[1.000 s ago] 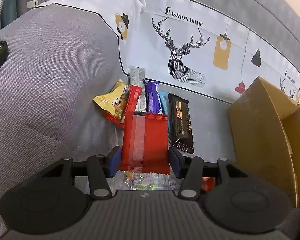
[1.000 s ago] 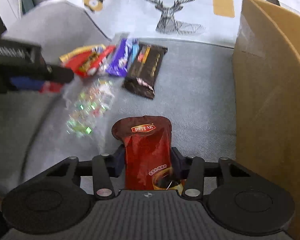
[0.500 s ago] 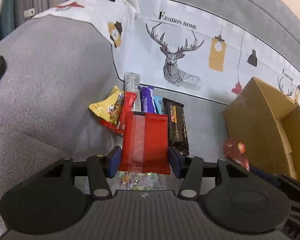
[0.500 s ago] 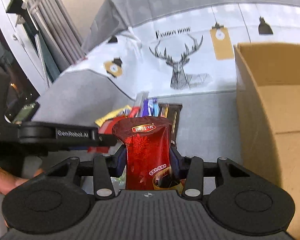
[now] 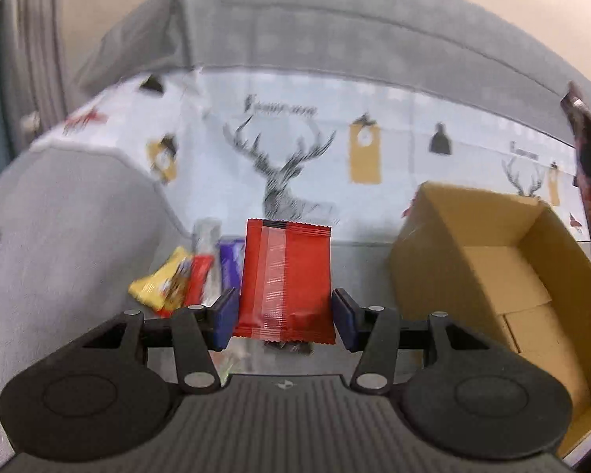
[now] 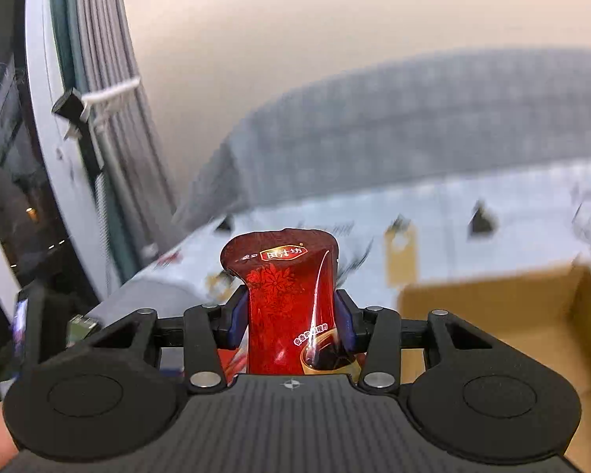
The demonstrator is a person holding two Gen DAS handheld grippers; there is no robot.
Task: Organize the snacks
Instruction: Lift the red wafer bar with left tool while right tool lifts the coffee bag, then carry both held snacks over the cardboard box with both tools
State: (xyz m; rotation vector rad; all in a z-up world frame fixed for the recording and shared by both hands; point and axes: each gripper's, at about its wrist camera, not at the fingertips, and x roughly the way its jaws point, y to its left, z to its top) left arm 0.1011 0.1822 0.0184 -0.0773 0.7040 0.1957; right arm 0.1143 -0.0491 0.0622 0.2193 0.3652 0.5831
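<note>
A: Carry step; left gripper point(image 5: 284, 312) clamped on red packet point(image 5: 285, 276), right gripper point(image 6: 291, 321) pinching dark-red pouch point(image 6: 285, 307), both aloft.

B: Next: over cardboard box point(image 5: 488, 260) (open, rt side); release inside; rest of snacks point(image 5: 185, 276) on sofa.

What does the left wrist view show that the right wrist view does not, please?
Only the left wrist view shows the left claw holding a flat red packet and the loose snacks on the sofa. Only the right wrist view shows the right claw holding a dark red pouch, plus a window. Both show the cardboard box and deer-print cloth.
</note>
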